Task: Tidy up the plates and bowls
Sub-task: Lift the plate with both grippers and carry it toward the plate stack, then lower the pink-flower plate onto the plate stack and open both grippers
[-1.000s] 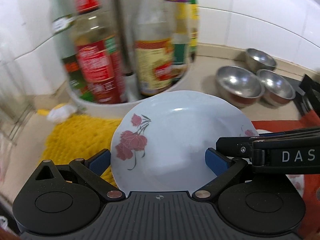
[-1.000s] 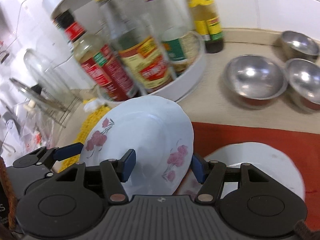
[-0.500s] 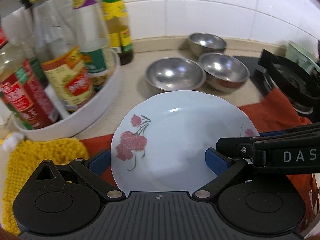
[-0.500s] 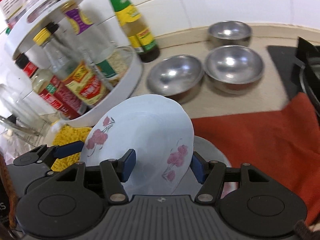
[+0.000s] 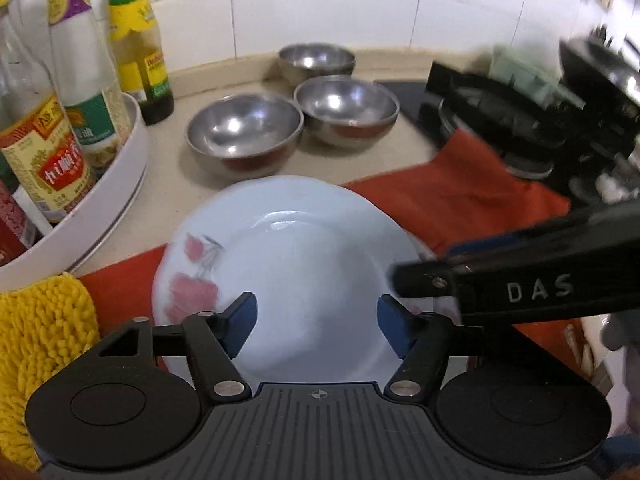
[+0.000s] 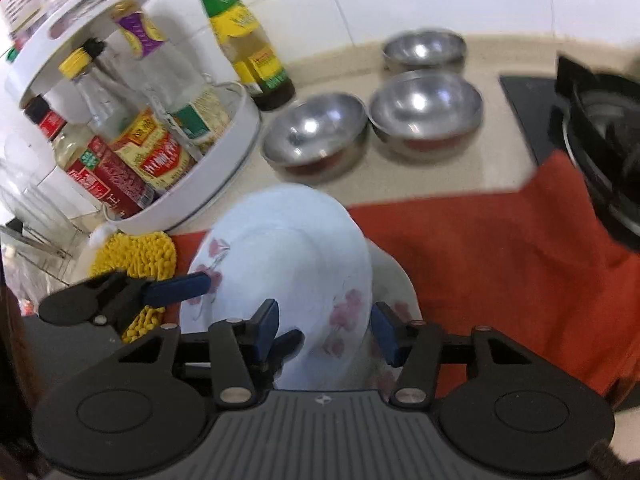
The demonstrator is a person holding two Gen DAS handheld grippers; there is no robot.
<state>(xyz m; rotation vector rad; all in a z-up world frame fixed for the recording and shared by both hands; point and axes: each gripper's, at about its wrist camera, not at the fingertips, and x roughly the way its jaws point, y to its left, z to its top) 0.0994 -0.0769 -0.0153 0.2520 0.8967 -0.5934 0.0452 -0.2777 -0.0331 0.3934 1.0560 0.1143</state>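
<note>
A white plate with pink flowers sits between both grippers, above the red cloth. It also shows in the right wrist view, tilted. My left gripper has its blue pads at the plate's near rim. My right gripper has its pads on either side of the plate's right edge. A second flowered plate lies on the cloth under it. Three steel bowls stand on the counter behind.
A white turntable rack of sauce bottles stands at the left, with a yellow-capped bottle beside it. A yellow mop cloth lies at the left. A black gas stove is at the right.
Both grippers swung right with the plate, from in front of the bottle rack to over the red cloth. The left jaws narrowed and the plate sits lower between them.
</note>
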